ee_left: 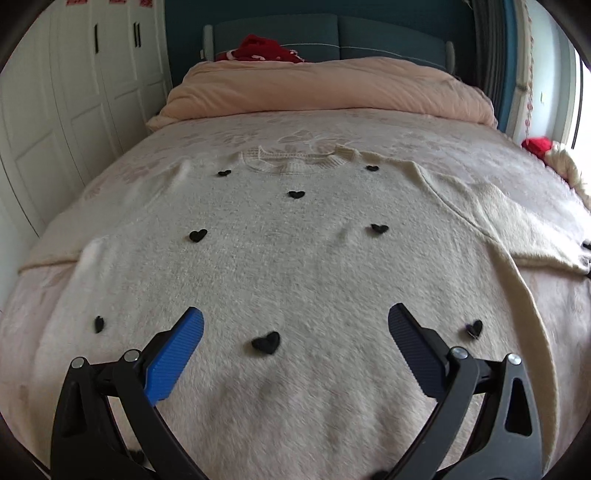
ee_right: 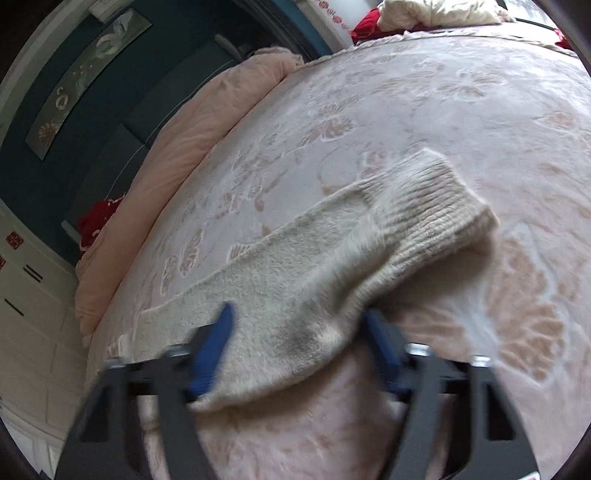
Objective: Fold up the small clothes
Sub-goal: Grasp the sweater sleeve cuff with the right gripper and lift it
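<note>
A cream fuzzy sweater point(ee_left: 288, 266) with small black hearts lies flat on the bed, neck away from me, sleeves spread to both sides. My left gripper point(ee_left: 295, 325) is open and empty just above its lower front. In the right wrist view the sweater's right sleeve point(ee_right: 332, 251) with its ribbed cuff point(ee_right: 432, 206) lies across the bedspread. My right gripper point(ee_right: 299, 325) is open, its blue fingers point(ee_right: 214, 350) on either side of the sleeve, which passes between them. The view is blurred by motion.
The bed has a pink floral bedspread point(ee_left: 424, 136). A folded pink duvet point(ee_left: 325, 88) lies at the headboard end with red cloth point(ee_left: 262, 48) behind it. White wardrobe doors point(ee_left: 55, 110) stand at the left. More red and cream clothes point(ee_right: 424, 14) sit at the bed's far edge.
</note>
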The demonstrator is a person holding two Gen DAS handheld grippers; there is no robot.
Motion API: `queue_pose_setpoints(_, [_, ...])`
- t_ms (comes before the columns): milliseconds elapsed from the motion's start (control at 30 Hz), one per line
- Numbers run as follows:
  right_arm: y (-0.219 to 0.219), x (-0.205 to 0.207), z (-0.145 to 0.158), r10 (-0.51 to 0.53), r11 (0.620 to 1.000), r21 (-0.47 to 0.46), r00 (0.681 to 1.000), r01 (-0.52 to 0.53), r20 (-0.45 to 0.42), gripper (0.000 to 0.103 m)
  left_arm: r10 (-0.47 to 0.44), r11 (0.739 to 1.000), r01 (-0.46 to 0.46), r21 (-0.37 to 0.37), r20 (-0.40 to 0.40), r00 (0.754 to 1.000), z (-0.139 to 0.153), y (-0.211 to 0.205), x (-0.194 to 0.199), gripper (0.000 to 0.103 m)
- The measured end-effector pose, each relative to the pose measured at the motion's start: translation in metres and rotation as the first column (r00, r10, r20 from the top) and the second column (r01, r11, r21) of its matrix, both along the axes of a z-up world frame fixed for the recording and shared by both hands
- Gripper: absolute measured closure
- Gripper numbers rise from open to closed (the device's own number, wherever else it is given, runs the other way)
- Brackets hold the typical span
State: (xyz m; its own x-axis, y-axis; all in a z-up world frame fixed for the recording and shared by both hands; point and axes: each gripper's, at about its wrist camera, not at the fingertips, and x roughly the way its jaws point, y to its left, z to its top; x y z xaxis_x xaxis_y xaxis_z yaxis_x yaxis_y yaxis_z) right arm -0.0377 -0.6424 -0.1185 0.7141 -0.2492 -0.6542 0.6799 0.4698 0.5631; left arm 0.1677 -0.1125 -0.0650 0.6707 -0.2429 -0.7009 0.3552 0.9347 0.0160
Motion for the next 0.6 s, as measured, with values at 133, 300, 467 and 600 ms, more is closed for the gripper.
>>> queue_pose_setpoints(133, [0.013, 0.033, 0.029, 0.052, 0.997, -0.058, 0.996, -0.048, 0.076, 0.092, 0.055, 0.995, -0.054, -0.089, 0.006, 0.998, 0.000, 0.026, 0.011, 0.005])
queue_pose_setpoints(300, [0.114, 0.127, 0.120, 0.353, 0.925, -0.233, 0.907, -0.301, 0.229, 0.092, 0.101, 0.976, -0.106, -0.191, -0.038, 0.994, 0.013, 0.061, 0.026, 0.005])
queue_pose_setpoints(467, [0.276, 0.255, 0.159, 0.683, 0.720, -0.353, 0.700, -0.598, 0.209, 0.086, 0.163, 0.944, -0.170, -0.281, -0.049, 0.985, 0.026, 0.093, 0.037, 0.005])
queue_pose_setpoints(600, [0.385, 0.322, 0.116, 0.808, 0.550, -0.356, 0.590, -0.756, -0.005, 0.060, 0.200, 0.918, -0.213, -0.335, -0.074, 0.977, 0.030, 0.118, 0.049, 0.005])
